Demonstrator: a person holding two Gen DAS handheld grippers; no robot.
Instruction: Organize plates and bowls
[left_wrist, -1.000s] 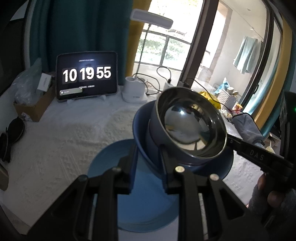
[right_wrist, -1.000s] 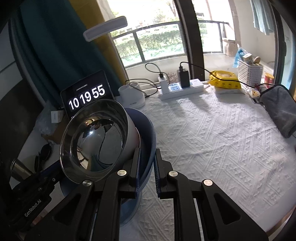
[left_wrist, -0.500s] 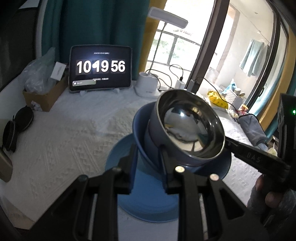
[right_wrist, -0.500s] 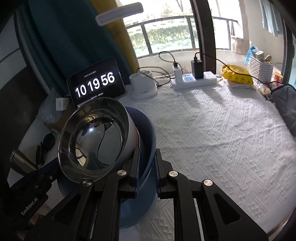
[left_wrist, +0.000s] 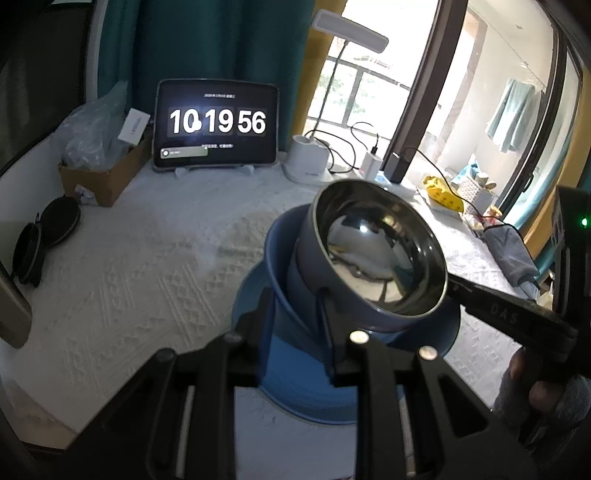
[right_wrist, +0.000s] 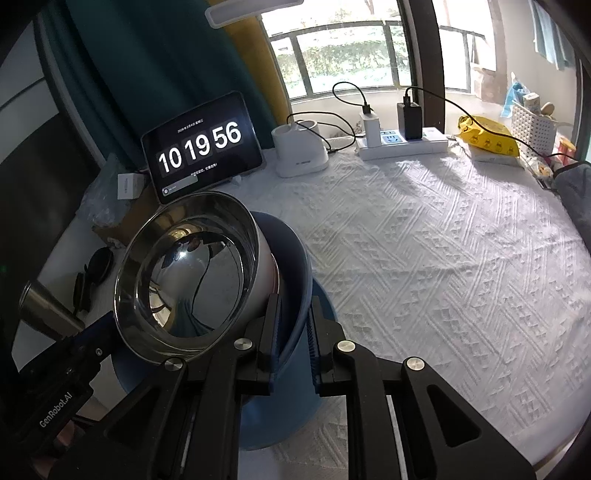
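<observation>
A steel bowl sits nested inside a blue bowl. My left gripper is shut on the near rim of the blue bowl. My right gripper is shut on the opposite rim of the same blue bowl, with the steel bowl in it. Both hold the stack above a blue plate that lies on the white tablecloth; the plate also shows in the right wrist view. I cannot tell whether the bowl touches the plate.
A tablet clock stands at the back with a cardboard box to its left. A white lamp base, power strip, yellow packet and grey cloth line the back and right. Black round cases lie left.
Both grippers have carried the stacked bowls a little closer over the blue plate, and the views have shifted slightly. Both grips are unchanged.
</observation>
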